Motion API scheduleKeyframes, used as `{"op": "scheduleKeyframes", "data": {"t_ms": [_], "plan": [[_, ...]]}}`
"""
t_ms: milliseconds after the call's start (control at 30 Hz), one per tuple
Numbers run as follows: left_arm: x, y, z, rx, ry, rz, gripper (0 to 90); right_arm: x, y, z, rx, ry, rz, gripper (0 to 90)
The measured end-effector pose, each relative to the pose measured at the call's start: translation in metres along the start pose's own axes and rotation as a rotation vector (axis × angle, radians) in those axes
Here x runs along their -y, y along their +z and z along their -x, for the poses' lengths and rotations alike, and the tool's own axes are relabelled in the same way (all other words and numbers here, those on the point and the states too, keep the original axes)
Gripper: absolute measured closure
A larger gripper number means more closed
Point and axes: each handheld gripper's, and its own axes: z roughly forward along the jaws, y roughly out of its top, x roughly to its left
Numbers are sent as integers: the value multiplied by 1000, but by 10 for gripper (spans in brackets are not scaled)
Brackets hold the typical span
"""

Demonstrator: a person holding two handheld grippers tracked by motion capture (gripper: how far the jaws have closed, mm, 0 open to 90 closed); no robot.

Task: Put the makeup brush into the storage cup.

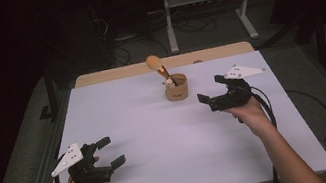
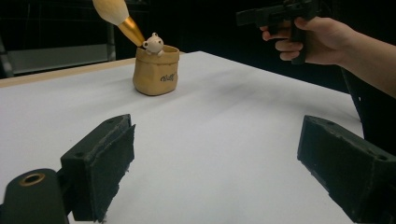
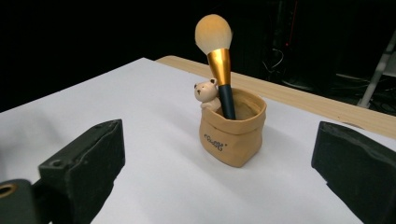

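Note:
A tan bag-shaped holder (image 1: pixel 176 87) (image 2: pixel 156 71) (image 3: pixel 232 129) with a small bear figure (image 3: pixel 206 93) on its rim stands upright at the back middle of the white table (image 1: pixel 170 141). A makeup brush (image 1: pixel 159 69) (image 2: pixel 117 17) (image 3: pixel 217 60) with a cream head, gold ferrule and dark handle stands in it, leaning left. My right gripper (image 1: pixel 214 90) (image 3: pixel 219 163) is open, held just right of the holder and facing it. My left gripper (image 1: pixel 109 151) (image 2: pixel 215 163) is open near the front left, with nothing between its jaws.
A wooden strip (image 1: pixel 122 72) runs along the table's far edge. Beyond it stands a metal frame (image 1: pixel 206 2) on a dark floor with cables. The person's right hand (image 2: pixel 313 39) and its gripper appear far off in the left gripper view.

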Motion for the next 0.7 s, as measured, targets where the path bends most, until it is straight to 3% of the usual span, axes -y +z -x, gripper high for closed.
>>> {"op": "scheduleKeyframes", "data": {"t_ms": [67, 233, 500, 700], "plan": [[0, 0, 0, -1, 1, -1, 105, 3, -3, -1, 2, -7, 27, 21], [0, 0, 0, 0, 1, 0, 105, 8, -12, -3, 1, 3, 9, 21], [0, 0, 0, 1, 13, -10, 105, 8, -27, -5, 4, -4, 56, 21], [0, 0, 0, 2, 12, -9, 105, 16, -35, -6, 11, 0, 43, 21]]}}
